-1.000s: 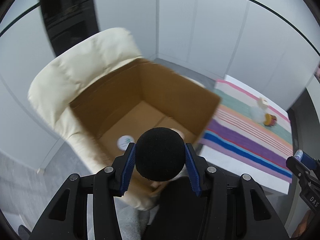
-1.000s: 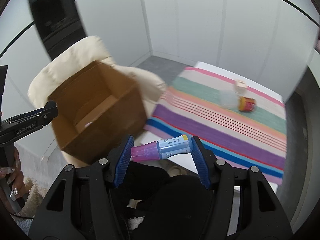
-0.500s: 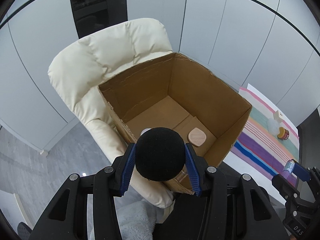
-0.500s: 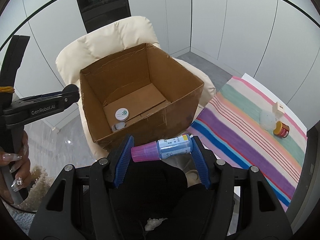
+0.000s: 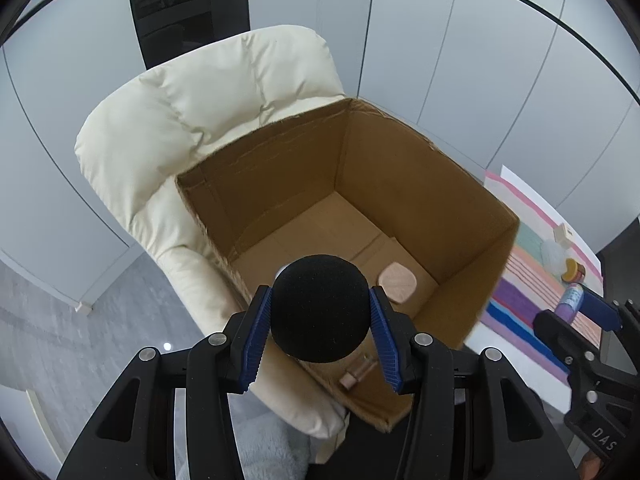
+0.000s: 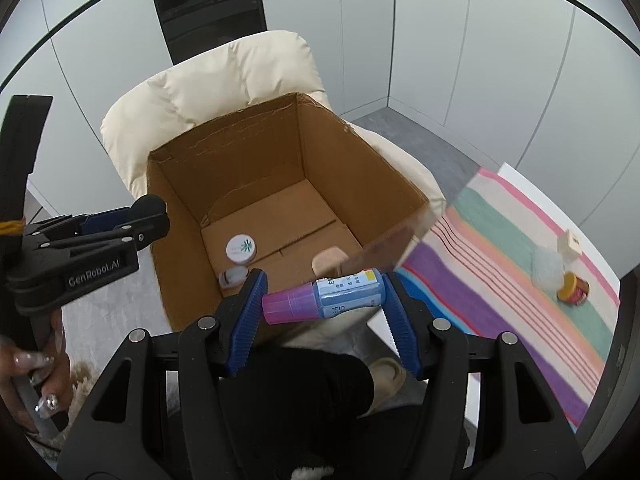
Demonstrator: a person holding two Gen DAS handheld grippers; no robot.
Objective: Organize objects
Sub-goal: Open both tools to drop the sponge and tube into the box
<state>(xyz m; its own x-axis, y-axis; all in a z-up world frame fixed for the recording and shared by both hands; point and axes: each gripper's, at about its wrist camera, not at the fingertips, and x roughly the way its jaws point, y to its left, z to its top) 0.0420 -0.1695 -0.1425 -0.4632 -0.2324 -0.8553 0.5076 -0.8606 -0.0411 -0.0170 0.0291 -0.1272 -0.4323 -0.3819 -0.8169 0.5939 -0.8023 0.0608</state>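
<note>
From the left wrist, the left gripper [image 5: 320, 316] clamps a black foam ball [image 5: 320, 308] just over the near rim of the cardboard box [image 5: 400, 168]; it looks light and squashy, best held across its middle. From the right wrist, the right gripper [image 6: 322, 298] pinches a small bottle [image 6: 332, 294] end to end; likely stiff, light, slippery; it hangs beside the box's near wall.

Matt foam ball [image 5: 320, 307], raw corrugated cardboard box [image 5: 404, 184], glossy plastic bottle [image 6: 336, 293], quilted leathery chair [image 5: 208, 100].
</note>
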